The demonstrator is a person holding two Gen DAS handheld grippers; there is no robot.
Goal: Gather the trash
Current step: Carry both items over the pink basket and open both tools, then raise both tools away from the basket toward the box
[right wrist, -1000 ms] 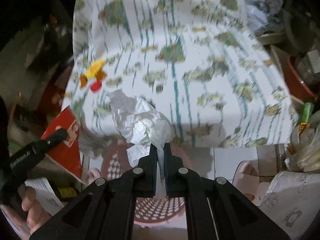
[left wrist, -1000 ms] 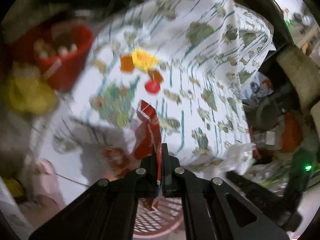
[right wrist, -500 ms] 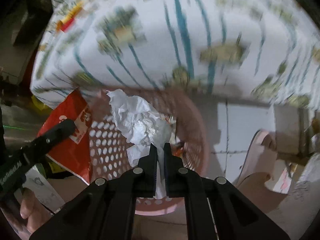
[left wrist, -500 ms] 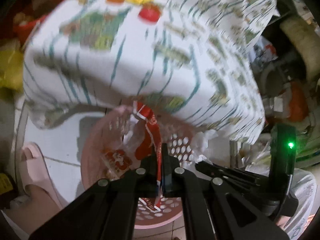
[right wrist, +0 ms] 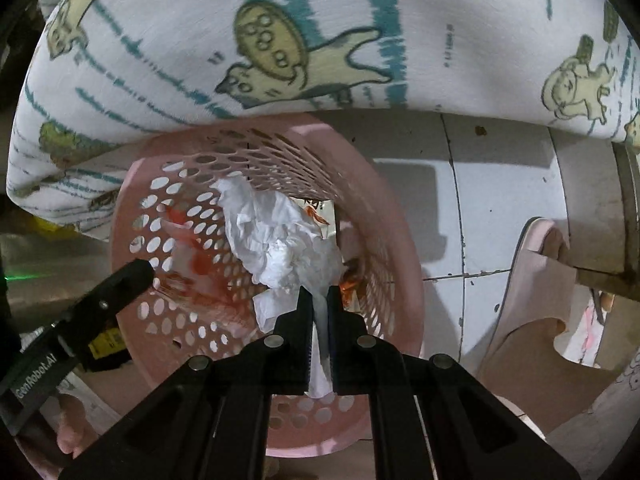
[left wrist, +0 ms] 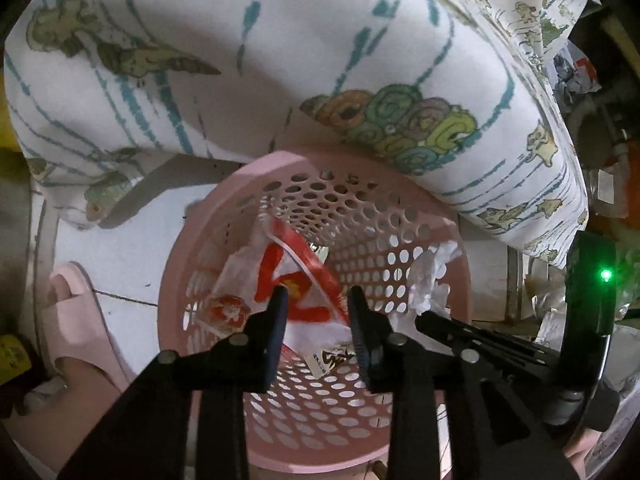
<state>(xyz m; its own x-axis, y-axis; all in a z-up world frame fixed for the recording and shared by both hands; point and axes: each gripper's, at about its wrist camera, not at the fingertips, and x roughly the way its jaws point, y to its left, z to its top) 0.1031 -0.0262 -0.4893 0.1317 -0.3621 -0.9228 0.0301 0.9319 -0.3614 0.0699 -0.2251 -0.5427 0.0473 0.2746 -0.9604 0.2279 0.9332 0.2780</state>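
Both claws point down into a round pink perforated plastic basket (left wrist: 424,240). Left claw (left wrist: 316,312): jaws opening, glossy red-and-white wrapper (left wrist: 296,280) loose between them, inside the basket. Right claw (right wrist: 316,308): clamped narrow on crumpled white tissue (right wrist: 280,240) over the basket.

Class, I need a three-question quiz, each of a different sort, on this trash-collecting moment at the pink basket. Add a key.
1. True or false: the right gripper is shut on the crumpled white tissue.
2. What lies between the left gripper's opening jaws? A) red and white wrapper B) yellow sponge C) glass bottle
3. Fill in: both grippers point down into the pink perforated ____.

Key: 1 true; 2 A; 3 basket
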